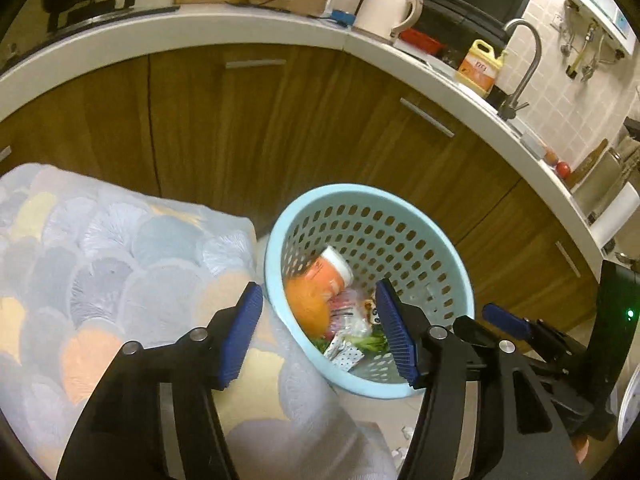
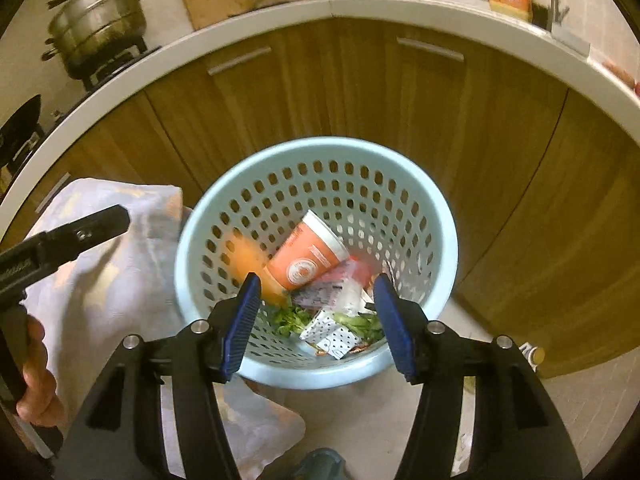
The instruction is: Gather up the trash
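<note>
Both the left gripper (image 1: 318, 330) and right gripper (image 2: 316, 320) hold their fingers wide apart, gripping nothing. Beyond the fingers, the blue basket (image 2: 440, 216) holds, left to right, an orange blur, 1 paper cup (image 2: 306, 256), wrappers and greens: likely light, crushable trash, best pinched at edges.

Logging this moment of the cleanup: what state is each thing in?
Left tongs: open, empty.
Right tongs: open, empty.
Basket: upright on the floor, partly filled.
Orange cup: lying tilted inside the basket.
Orange blur: smeared, cannot tell what.
Greens: on the basket bottom.
Cabinet doors: closed.
</note>
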The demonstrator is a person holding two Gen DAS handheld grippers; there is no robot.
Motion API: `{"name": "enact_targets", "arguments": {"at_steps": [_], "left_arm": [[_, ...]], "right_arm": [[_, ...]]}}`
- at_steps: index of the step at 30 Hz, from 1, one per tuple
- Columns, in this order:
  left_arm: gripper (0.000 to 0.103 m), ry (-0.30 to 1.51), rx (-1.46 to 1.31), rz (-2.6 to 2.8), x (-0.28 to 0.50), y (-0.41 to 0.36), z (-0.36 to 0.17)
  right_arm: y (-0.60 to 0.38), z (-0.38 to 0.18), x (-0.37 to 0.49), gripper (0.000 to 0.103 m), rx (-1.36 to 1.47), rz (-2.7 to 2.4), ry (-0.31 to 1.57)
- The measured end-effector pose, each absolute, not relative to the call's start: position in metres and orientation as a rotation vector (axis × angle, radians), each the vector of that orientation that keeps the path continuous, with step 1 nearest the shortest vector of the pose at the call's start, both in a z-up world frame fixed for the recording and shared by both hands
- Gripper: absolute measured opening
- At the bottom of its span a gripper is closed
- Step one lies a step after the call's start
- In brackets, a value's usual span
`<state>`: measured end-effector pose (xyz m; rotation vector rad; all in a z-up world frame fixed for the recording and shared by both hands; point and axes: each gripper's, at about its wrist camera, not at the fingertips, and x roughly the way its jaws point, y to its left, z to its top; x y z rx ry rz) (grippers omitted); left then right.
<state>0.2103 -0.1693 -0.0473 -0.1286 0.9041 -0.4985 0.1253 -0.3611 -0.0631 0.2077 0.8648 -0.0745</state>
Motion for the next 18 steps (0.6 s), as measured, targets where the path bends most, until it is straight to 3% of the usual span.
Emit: {"name": "enact_targets", "arguments": {"at_steps": [6, 11, 18], "left_arm": [[0.059, 0.83, -0.114, -0.51, 0.183, -0.149, -0.026], [0.075, 0.682, -0.071, -0.383, 0.14, -0.108, -0.008], [0.085, 0.519, 0.0, -0.181, 0.087, -0.076, 0.003]], "right_arm": [[-0.343, -0.038, 0.105, 0.055, 0.182, -0.044, 0.788], [-0.314, -0.013, 0.082, 0.055, 0.117, -0.032, 0.681], [-0.28, 0.013, 0.056, 0.062, 0.086, -0.028, 0.573]]}}
